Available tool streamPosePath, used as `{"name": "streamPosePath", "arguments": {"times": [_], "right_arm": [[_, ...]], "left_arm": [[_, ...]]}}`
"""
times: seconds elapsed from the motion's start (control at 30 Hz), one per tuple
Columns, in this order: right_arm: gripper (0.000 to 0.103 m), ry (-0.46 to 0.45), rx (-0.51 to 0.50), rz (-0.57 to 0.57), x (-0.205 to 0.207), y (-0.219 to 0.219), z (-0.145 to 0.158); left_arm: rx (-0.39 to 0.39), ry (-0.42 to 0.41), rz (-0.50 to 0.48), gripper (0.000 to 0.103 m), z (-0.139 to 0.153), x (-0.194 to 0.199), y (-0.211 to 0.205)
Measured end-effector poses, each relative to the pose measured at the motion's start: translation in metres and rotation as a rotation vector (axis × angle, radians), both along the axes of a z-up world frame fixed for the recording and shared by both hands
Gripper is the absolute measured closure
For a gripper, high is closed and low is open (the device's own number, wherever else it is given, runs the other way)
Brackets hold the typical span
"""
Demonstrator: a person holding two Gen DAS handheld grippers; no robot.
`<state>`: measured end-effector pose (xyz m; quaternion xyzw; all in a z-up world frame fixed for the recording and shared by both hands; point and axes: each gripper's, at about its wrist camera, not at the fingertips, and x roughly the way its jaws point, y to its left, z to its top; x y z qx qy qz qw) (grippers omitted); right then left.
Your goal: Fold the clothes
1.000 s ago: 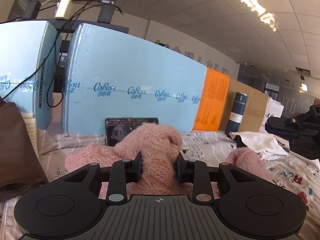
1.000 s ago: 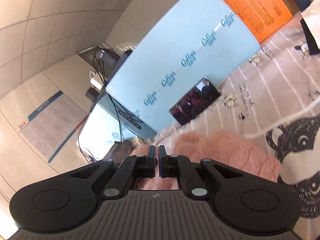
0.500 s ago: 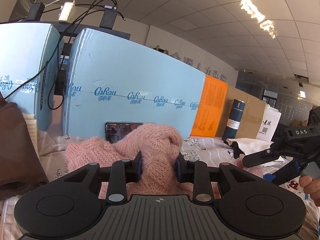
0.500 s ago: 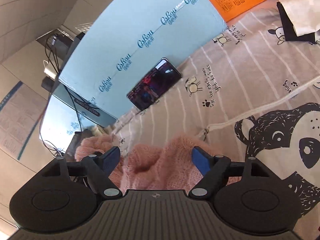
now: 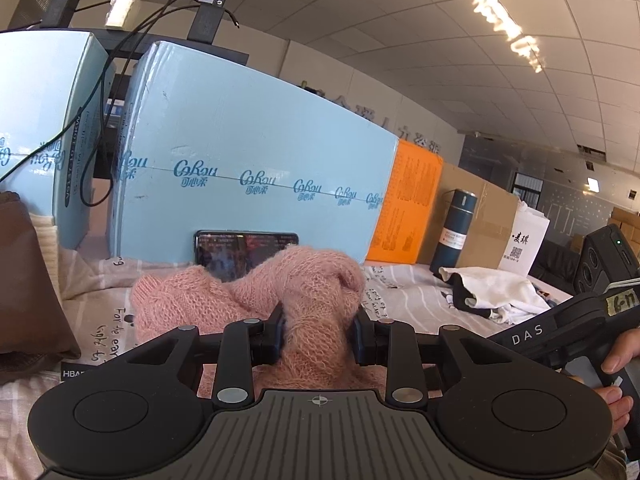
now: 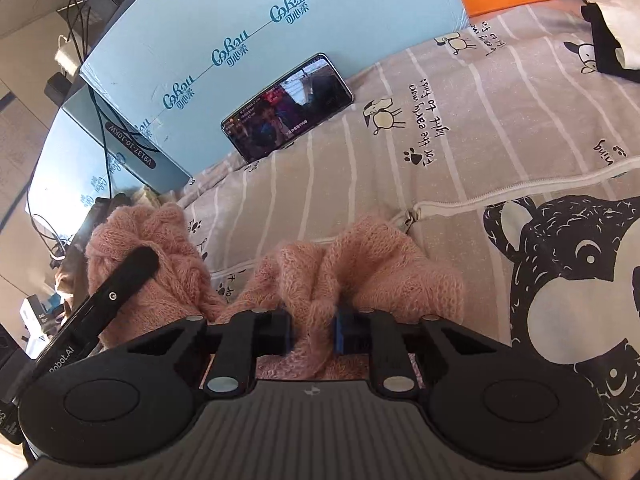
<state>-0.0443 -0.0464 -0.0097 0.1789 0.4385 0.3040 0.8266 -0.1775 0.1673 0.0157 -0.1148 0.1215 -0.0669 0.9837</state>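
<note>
pink sweater [image 6: 360,256] bunched between both grippers' closing-in pads [image 6: 286,336]

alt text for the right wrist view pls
The right gripper is closing on a bunched fold of a fuzzy pink sweater lying on a cartoon-print bedsheet. Behind, a phone leans against a light blue box.

counted: 1 fuzzy pink knitted sweater [image 5: 316,280] | 2 black two-finger grippers [image 5: 318,336] [image 6: 312,332] | 1 black smartphone [image 6: 288,108] | 1 dark teal flask [image 5: 454,232]
</note>
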Motion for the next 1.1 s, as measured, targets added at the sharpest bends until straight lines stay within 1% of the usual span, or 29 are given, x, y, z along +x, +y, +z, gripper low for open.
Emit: {"name": "streamPosePath", "arguments": {"times": [0.1, 0.23, 0.33, 0.37, 0.43, 0.5, 0.6, 0.63, 0.67, 0.7, 0.77, 0.8, 0.83, 0.87, 0.9, 0.93, 0.97, 1.0, 1.03, 1.07, 1.1], "right_arm": [[0.090, -0.106, 0.086, -0.008, -0.001, -0.008, 0.018], [0.091, -0.308, 0.183, -0.075, -0.003, -0.024, 0.057], [0.091, -0.434, 0.240, -0.122, -0.008, -0.040, 0.078], [0.091, -0.455, 0.239, -0.142, -0.010, -0.046, 0.080], [0.091, -0.462, 0.213, -0.179, -0.012, -0.059, 0.077], [0.091, -0.433, 0.171, -0.219, -0.014, -0.073, 0.064], [0.091, -0.331, 0.100, -0.259, -0.018, -0.093, 0.034], [0.091, -0.293, 0.088, -0.257, -0.021, -0.099, 0.025], [0.090, -0.267, 0.079, -0.238, -0.027, -0.104, 0.017], [0.090, -0.251, 0.068, -0.217, -0.033, -0.108, 0.010], [0.088, -0.280, 0.033, -0.167, -0.050, -0.110, 0.009], [0.084, -0.294, 0.015, -0.142, -0.058, -0.111, 0.009], [0.081, -0.313, -0.003, -0.124, -0.066, -0.112, 0.009], [0.075, -0.350, -0.025, -0.129, -0.073, -0.114, 0.013], [0.058, -0.398, -0.044, -0.146, -0.079, -0.115, 0.018], [0.047, -0.445, -0.062, -0.161, -0.085, -0.116, 0.023], [0.030, -0.484, -0.075, -0.169, -0.087, -0.116, 0.027], [0.026, -0.520, -0.087, -0.171, -0.089, -0.116, 0.032], [0.025, -0.543, -0.105, -0.148, -0.088, -0.113, 0.036], [0.023, -0.570, -0.143, -0.093, -0.086, -0.105, 0.038], [0.016, -0.596, -0.180, -0.038, -0.085, -0.097, 0.040]], "left_arm": [[-0.021, -0.033, 0.039, 0.074, 0.003, -0.005, 0.007], [-0.050, -0.061, 0.090, 0.074, 0.007, -0.010, 0.018], [-0.055, -0.037, 0.105, 0.073, 0.007, -0.009, 0.022], [-0.052, -0.016, 0.106, 0.073, 0.007, -0.008, 0.022], [-0.038, 0.027, 0.110, 0.072, 0.004, -0.003, 0.021], [-0.022, 0.065, 0.105, 0.068, 0.001, 0.001, 0.018], [0.005, 0.110, 0.091, 0.062, -0.005, 0.007, 0.014], [0.012, 0.116, 0.093, 0.059, -0.006, 0.007, 0.012], [0.017, 0.119, 0.098, 0.052, -0.008, 0.006, 0.011], [0.007, 0.112, 0.117, 0.049, -0.007, 0.005, 0.013], [-0.013, 0.097, 0.155, 0.038, -0.007, 0.002, 0.018], [-0.023, 0.090, 0.174, 0.035, -0.006, 0.001, 0.020], [-0.035, 0.084, 0.195, 0.030, -0.006, -0.001, 0.024], [-0.053, 0.078, 0.221, 0.025, -0.005, -0.002, 0.029], [-0.069, 0.073, 0.245, 0.023, -0.004, -0.003, 0.033], [-0.082, 0.074, 0.256, 0.022, -0.004, -0.004, 0.036], [-0.095, 0.076, 0.269, 0.022, -0.004, -0.004, 0.039], [-0.106, 0.079, 0.285, 0.022, -0.003, -0.005, 0.042], [-0.110, 0.080, 0.297, 0.022, -0.002, -0.006, 0.044], [-0.114, 0.082, 0.308, 0.021, -0.002, -0.006, 0.046], [-0.122, 0.086, 0.311, 0.021, -0.003, -0.006, 0.048]]}}
